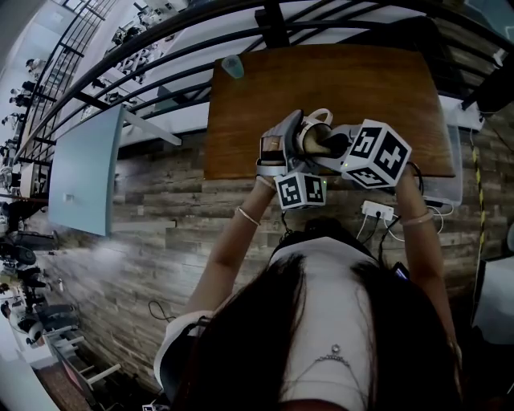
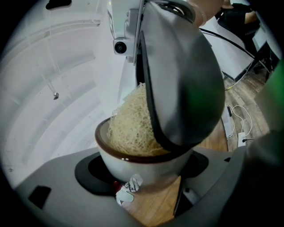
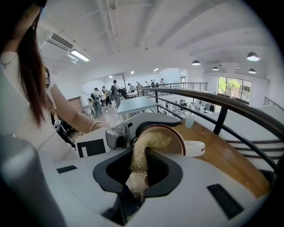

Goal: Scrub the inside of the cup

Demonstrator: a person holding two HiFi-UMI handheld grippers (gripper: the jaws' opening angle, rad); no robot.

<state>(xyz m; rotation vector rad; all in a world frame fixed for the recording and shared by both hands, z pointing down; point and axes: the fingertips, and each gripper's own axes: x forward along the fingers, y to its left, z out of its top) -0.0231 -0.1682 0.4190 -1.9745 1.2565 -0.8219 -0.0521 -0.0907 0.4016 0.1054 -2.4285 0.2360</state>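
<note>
A white cup (image 1: 315,132) with a brown rim is held up over the wooden table (image 1: 321,80), tipped on its side. My left gripper (image 1: 281,148) is shut on the cup (image 2: 142,164), its jaws against the cup's outer wall. My right gripper (image 1: 341,148) is shut on a pale fibrous loofah scrubber (image 3: 141,155). The scrubber's far end sits inside the cup (image 3: 179,137). In the left gripper view the loofah (image 2: 131,126) fills the cup's mouth, and the right gripper's dark jaw covers its right side. The cup's handle (image 3: 197,148) points right.
A small translucent glass (image 1: 233,67) stands at the table's far left corner, beside a dark metal railing (image 1: 273,24). A power strip with cables (image 1: 377,211) lies on the plank floor near the person. Beyond the railing is a lower hall with people.
</note>
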